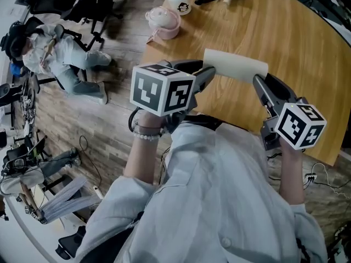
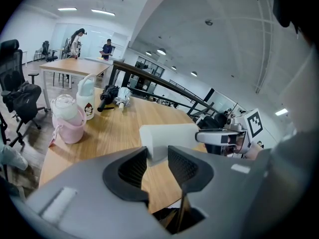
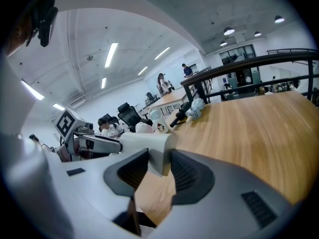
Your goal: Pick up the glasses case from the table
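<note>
We had the white, oblong, hard-shelled glasses case [image 1: 236, 64] clamped at its ends by left gripper [image 1: 210, 72] and right gripper [image 1: 257, 81], so lifting it off the pale wooden table [image 1: 307, 53] likely needed both rising level.

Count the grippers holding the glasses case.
2. In the head view, the left gripper clamps the left end of the glasses case; the right gripper clamps its right end.

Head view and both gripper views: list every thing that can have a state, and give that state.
glasses case: closed, clamped at both ends.
left gripper: shut on one end of the case.
right gripper: shut on the other end.
pink pot: lid on.
umbrella: folded.
</note>
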### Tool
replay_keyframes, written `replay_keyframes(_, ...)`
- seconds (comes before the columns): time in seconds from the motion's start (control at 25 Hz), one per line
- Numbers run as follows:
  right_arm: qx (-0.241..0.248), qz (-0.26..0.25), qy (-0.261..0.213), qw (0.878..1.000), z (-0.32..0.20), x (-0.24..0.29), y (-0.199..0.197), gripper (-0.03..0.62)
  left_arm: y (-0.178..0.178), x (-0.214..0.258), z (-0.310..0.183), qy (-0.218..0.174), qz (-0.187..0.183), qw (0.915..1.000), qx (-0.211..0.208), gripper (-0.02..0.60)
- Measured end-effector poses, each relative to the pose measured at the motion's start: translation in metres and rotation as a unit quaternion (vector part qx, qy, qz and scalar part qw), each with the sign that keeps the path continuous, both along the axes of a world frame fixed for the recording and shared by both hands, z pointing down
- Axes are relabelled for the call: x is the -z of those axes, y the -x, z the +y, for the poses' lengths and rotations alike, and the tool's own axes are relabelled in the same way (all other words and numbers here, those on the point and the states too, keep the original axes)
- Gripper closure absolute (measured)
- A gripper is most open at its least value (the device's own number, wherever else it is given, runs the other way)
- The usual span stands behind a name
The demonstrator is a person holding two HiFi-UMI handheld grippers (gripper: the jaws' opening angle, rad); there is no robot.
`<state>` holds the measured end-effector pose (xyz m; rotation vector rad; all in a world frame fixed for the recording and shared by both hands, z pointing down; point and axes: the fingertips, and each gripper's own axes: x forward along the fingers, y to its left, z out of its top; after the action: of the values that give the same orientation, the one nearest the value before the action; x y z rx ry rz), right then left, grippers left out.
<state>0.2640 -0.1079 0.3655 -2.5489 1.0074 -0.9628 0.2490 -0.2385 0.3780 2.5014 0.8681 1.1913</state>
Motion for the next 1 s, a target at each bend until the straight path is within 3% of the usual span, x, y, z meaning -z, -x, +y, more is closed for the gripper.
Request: replay_keyframes(1.0, -0.002, -0.006, 0.0, 1.0, 0.0056, -0.0046, 0.0059, 0.456, 0.0048, -0.0029, 0.0054, -0.002, -0.003, 1.0, -0.003, 0.445)
